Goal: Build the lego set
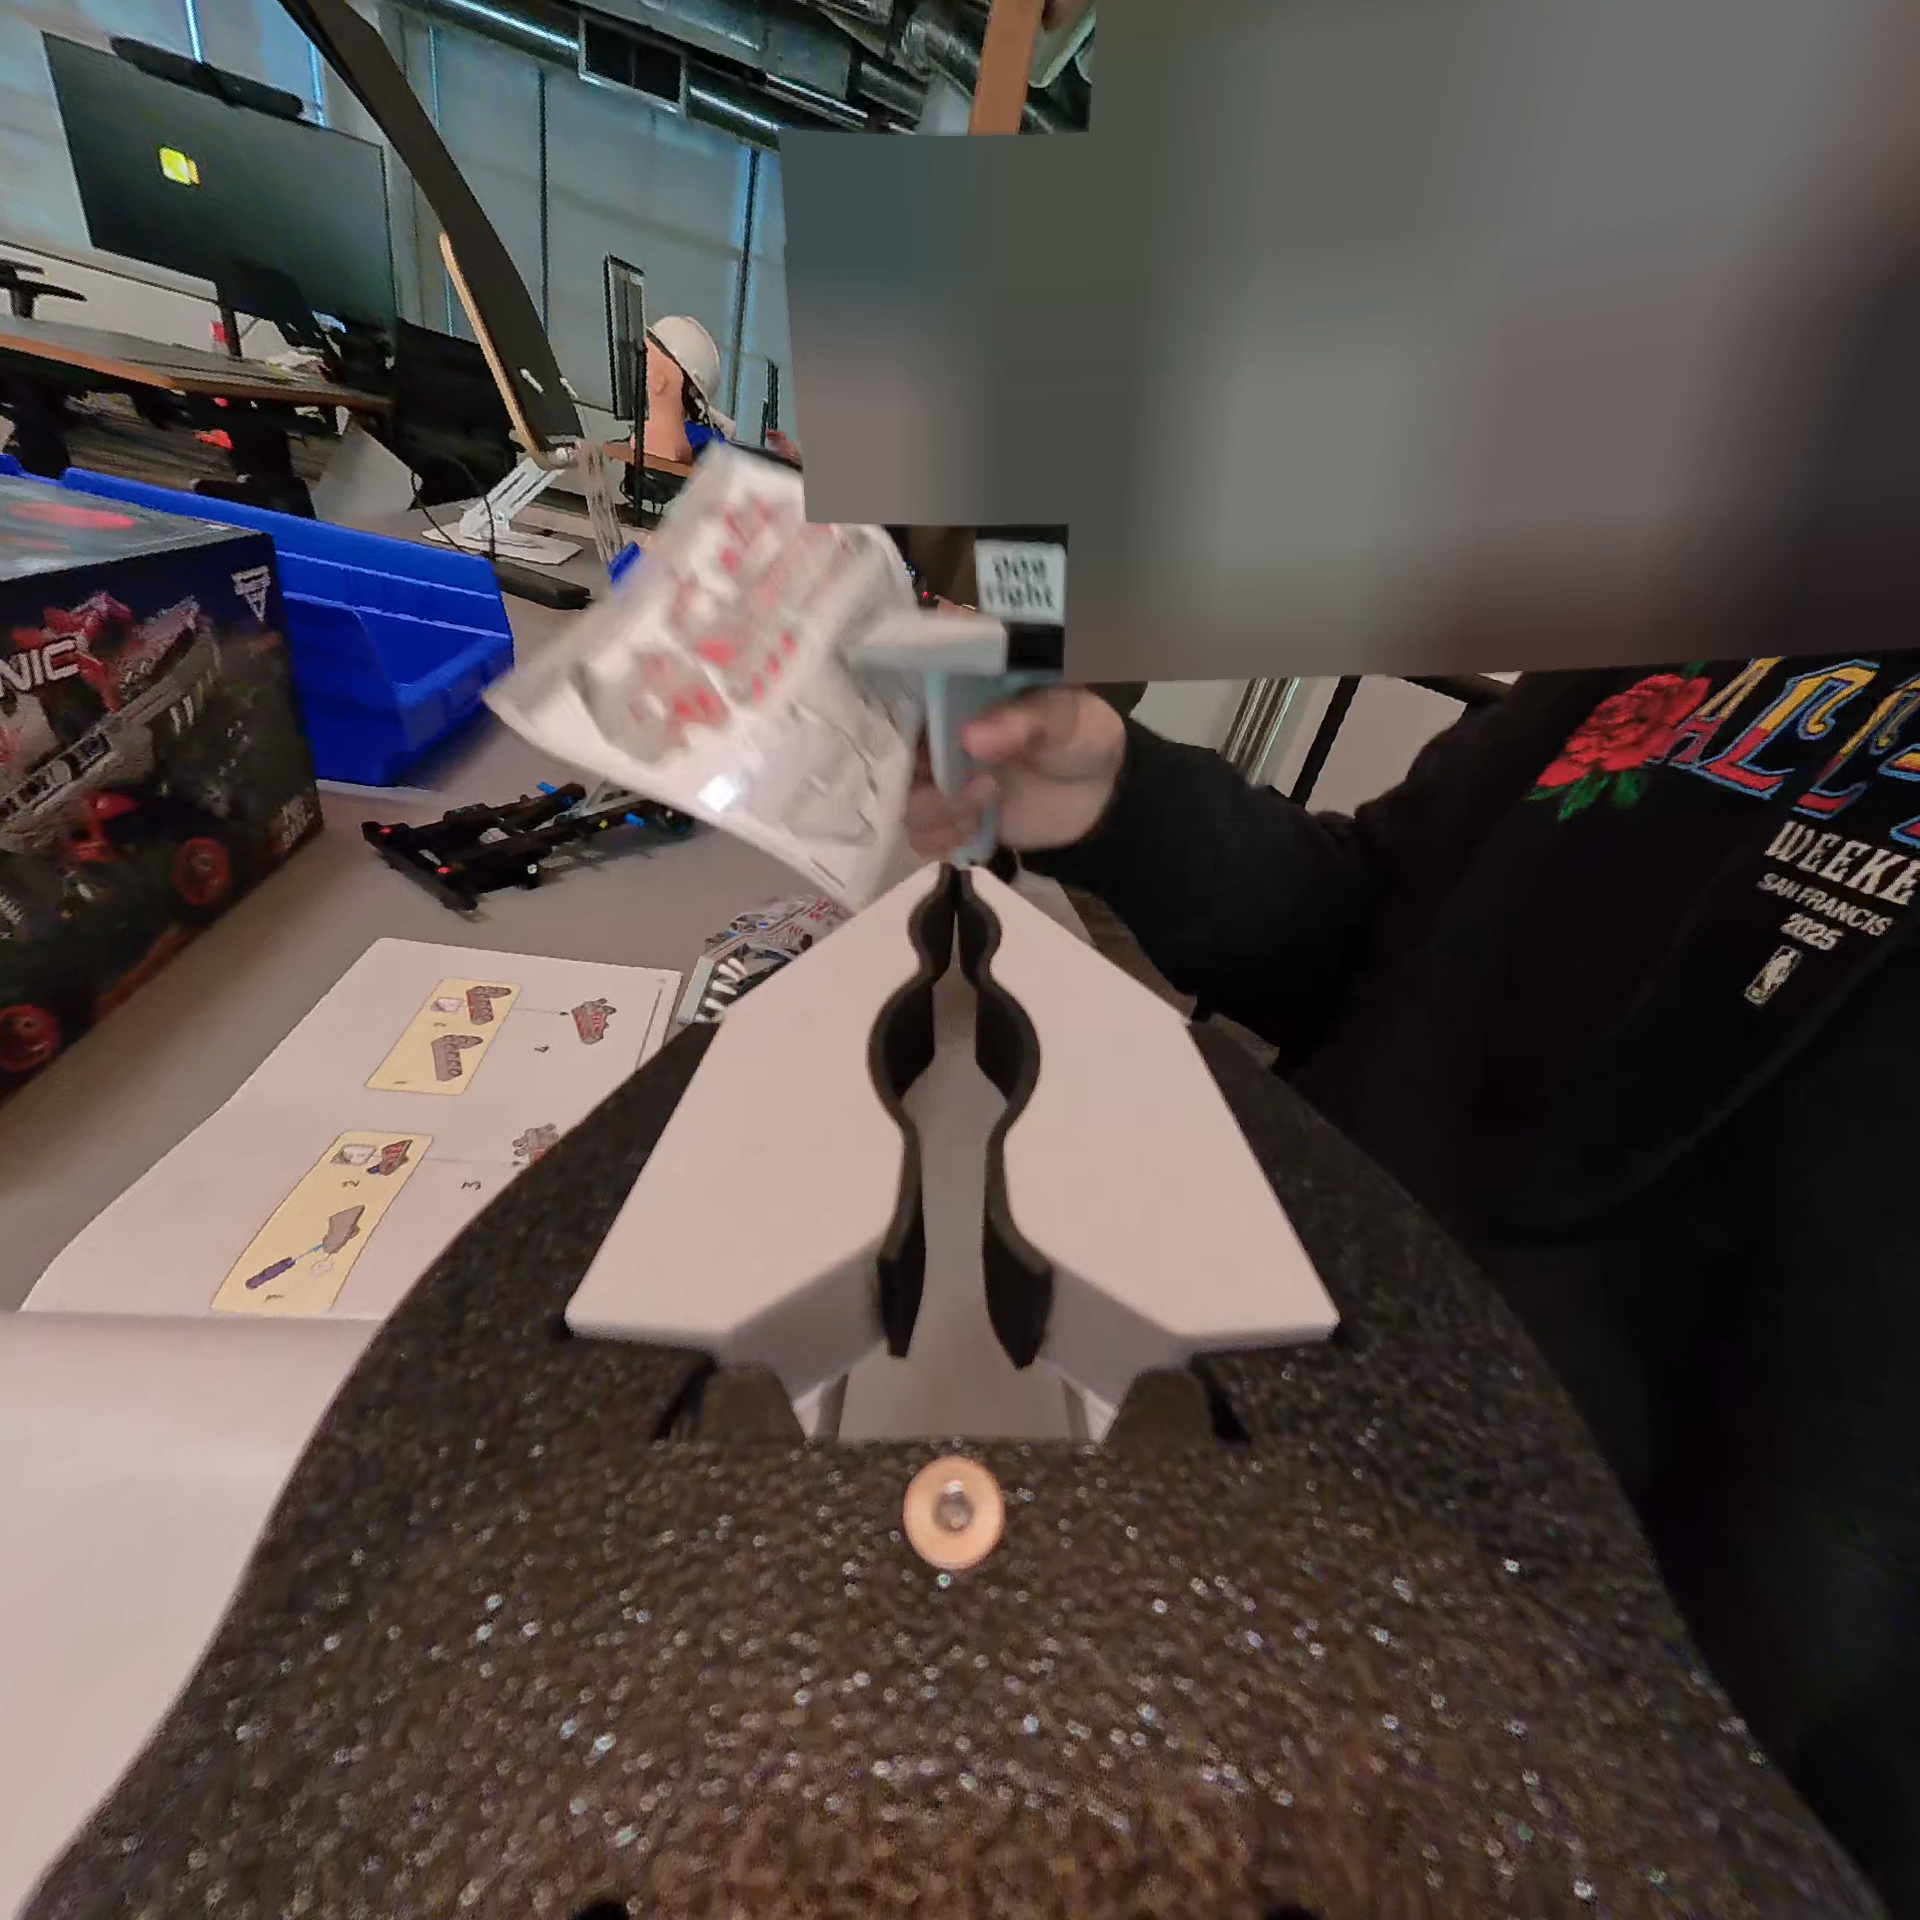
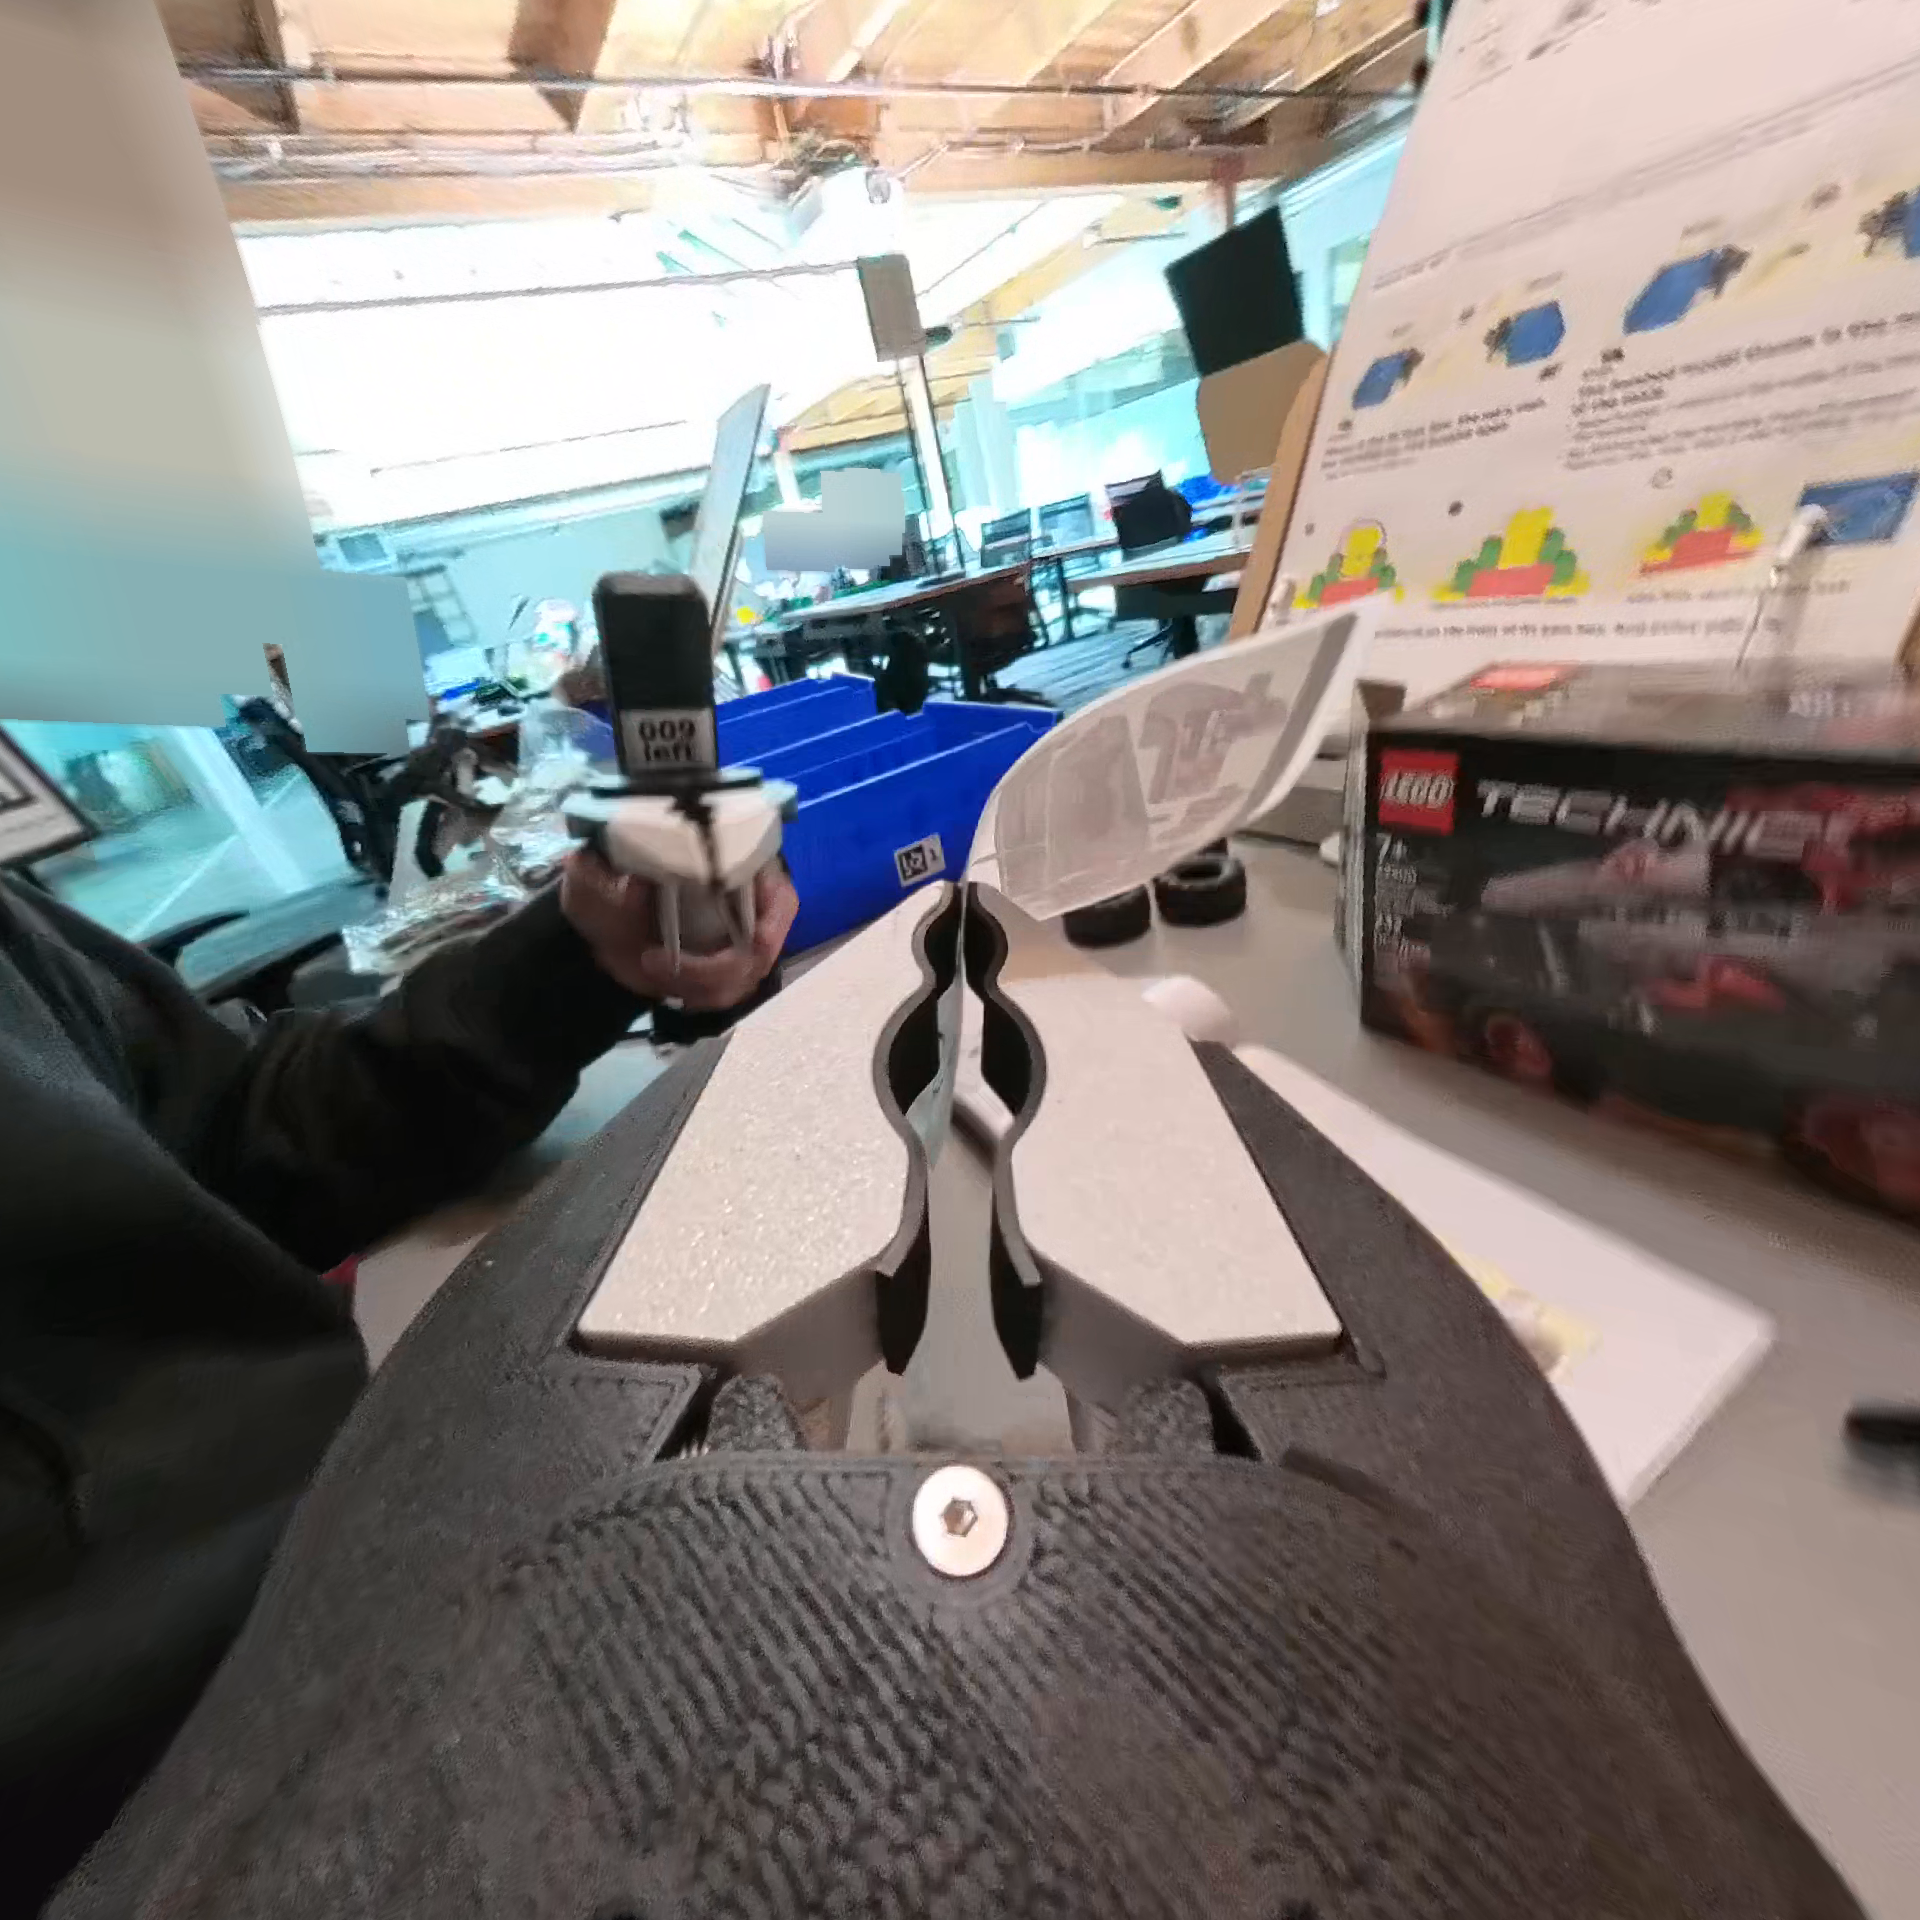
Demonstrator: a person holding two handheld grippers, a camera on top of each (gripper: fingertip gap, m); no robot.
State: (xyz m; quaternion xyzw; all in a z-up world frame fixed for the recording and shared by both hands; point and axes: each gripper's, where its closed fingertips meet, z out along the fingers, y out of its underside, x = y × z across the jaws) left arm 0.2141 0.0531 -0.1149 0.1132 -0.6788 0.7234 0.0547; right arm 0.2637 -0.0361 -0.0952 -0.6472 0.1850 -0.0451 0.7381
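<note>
The grey counter [image 1: 582, 894] carries the whole job. Largest on it is the dark lego box [image 2: 1642, 914], standing toward the far edge, with blue bins [image 2: 883, 790] beside it. An open instruction booklet [image 1: 416, 1101] lies flat nearer the person, and a black partly built frame [image 1: 509, 831] rests on the counter between booklet and bins. Two small black tyres [image 2: 1164, 899] sit on the counter just beside the box.

The right hand-held gripper [image 2: 958, 902] has its jaws pressed together on the lower edge of a curled sticker sheet [image 2: 1153, 790]; the sheet rises off the counter and bends away over the tyres toward the box. In the left wrist view the same sheet [image 1: 727, 675] hangs in the air, blurred.

The left hand-held gripper [image 1: 954, 883] is lifted above the counter, jaws together at the tips with nothing seen between them, well apart from the sheet.
</note>
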